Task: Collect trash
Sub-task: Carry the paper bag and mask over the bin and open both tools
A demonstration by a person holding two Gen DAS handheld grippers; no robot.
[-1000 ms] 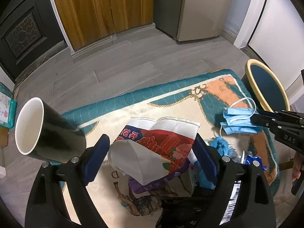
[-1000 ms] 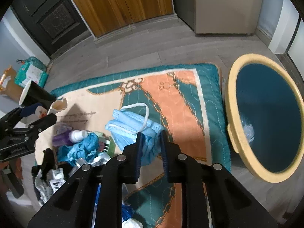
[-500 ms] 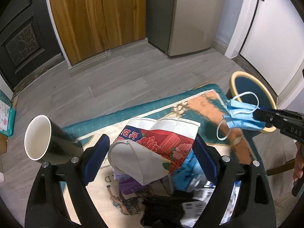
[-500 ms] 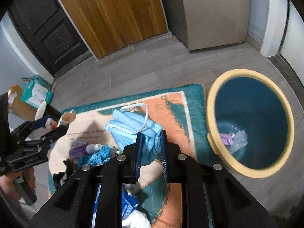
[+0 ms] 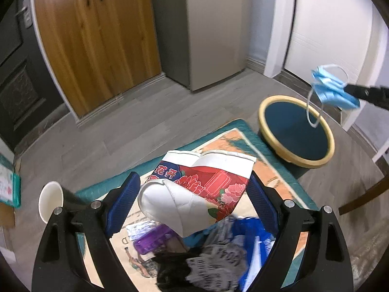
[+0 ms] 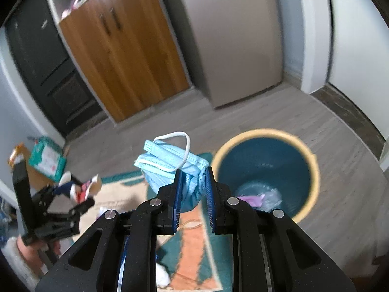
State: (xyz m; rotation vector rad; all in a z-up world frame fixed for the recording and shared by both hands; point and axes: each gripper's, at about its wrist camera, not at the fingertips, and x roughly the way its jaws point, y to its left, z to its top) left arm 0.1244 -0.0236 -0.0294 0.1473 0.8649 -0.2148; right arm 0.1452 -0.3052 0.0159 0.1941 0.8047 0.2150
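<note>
Left wrist view: the left gripper [image 5: 193, 198] clamps a crushed red-and-white paper cup [image 5: 194, 189] between wide-set fingers, above a rug [image 5: 272, 170] strewn with trash.

Right wrist view: the right gripper [image 6: 193, 196] pinches a blue face mask [image 6: 170, 165], just beside a yellow-rimmed bin [image 6: 313, 170].

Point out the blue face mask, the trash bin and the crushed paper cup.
blue face mask [image 6: 167, 163], right wrist view, on its pleated body.
trash bin [image 5: 265, 102], left wrist view, on its yellow rim.
crushed paper cup [image 5: 209, 182], left wrist view, on its red printed side.
</note>
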